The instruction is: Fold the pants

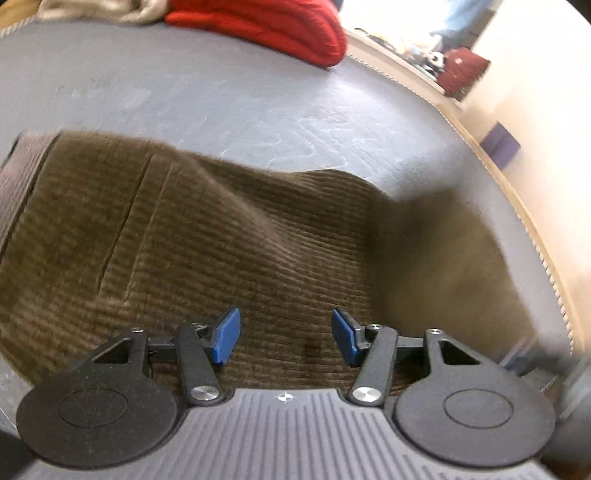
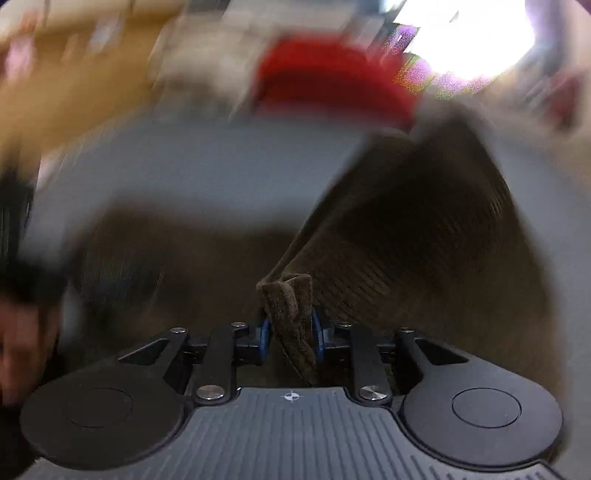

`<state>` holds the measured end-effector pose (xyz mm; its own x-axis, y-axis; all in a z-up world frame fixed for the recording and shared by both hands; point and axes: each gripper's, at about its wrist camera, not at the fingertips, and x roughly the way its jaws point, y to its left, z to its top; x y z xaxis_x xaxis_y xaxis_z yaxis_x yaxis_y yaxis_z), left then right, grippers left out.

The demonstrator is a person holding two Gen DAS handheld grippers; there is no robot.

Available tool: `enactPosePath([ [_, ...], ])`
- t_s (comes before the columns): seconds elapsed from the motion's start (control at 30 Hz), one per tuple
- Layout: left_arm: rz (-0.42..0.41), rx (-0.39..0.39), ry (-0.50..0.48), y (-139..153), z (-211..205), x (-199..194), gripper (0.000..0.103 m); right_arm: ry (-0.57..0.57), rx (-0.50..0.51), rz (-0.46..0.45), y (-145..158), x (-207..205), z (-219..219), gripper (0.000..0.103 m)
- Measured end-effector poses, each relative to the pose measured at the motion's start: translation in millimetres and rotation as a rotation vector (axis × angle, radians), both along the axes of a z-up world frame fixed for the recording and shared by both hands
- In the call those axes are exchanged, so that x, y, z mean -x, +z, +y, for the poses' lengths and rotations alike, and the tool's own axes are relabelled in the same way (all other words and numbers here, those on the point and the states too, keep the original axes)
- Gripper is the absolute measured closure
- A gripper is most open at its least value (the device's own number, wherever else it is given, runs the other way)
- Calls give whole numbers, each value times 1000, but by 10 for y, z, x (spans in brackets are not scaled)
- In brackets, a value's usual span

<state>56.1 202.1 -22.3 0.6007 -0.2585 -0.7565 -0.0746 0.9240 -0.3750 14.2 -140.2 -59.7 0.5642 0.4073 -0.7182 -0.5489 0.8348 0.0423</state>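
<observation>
Brown corduroy pants [image 1: 207,236] lie spread on a grey table [image 1: 229,96]. My left gripper [image 1: 286,338] hovers just above the cloth, open, its blue pads [image 1: 227,338] apart with nothing between them. In the right wrist view my right gripper [image 2: 290,332] is shut on a bunched hem of the pants [image 2: 290,295]. From the clamped hem a lifted panel of corduroy [image 2: 424,236] rises up and to the right, off the table. That view is heavily blurred.
A red knitted garment [image 1: 280,26] and a beige one [image 1: 92,11] sit at the table's far side. The table's edge [image 1: 491,162] curves along the right, with a pale wall and a purple item [image 1: 500,144] beyond.
</observation>
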Motion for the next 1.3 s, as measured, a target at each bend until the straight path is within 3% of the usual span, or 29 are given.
enactPosePath([
  [0.03, 11, 22, 7, -11, 30, -6, 42, 30, 31, 65, -159, 44, 87, 78],
  [0.07, 15, 36, 12, -2, 59, -2, 42, 47, 61, 66, -240, 136, 143, 76],
  [0.1, 15, 46, 13, 6, 81, -2, 42, 60, 98, 3, -210, 248, 188, 71],
  [0.33, 25, 92, 3, -18, 120, -78, 41, 166, 73, -5, 395, 270, 26, 66],
  [0.43, 19, 102, 0, -24, 124, -46, 42, 136, 129, -32, 511, 276, -241, 57],
  [0.53, 11, 103, -9, -31, 45, -37, 42, -19, 151, -29, 444, 104, -640, 55],
  [0.63, -14, 78, -21, -17, -41, -18, 42, -254, 96, 87, 217, -134, -1134, 56],
  [0.73, -41, 112, -44, 39, -122, -33, 42, -389, -37, 293, 1, -300, -1494, 57],
  [0.87, -44, 216, -56, 87, -226, -185, 41, -351, -97, 305, 16, -260, -1608, 57],
  [0.93, -30, 267, -41, 71, -288, -331, 35, -355, -153, 304, 77, -241, -1757, 58],
  [1.1, 57, 388, 66, -194, -420, -776, 33, -498, -370, 261, 223, -152, -2203, 56],
  [1.17, 104, 384, 95, -323, -486, -927, 30, -563, -394, 242, 231, -149, -2350, 55],
  [1.23, 76, 347, 95, -326, -565, -1015, 30, -632, -405, 245, 191, -159, -2484, 53],
  [1.27, 73, 318, 87, -299, -611, -1064, 34, -655, -410, 257, 165, -172, -2541, 52],
  [1.3, 72, 276, 61, -240, -672, -1116, 65, -676, -417, 272, 129, -184, -2582, 50],
])
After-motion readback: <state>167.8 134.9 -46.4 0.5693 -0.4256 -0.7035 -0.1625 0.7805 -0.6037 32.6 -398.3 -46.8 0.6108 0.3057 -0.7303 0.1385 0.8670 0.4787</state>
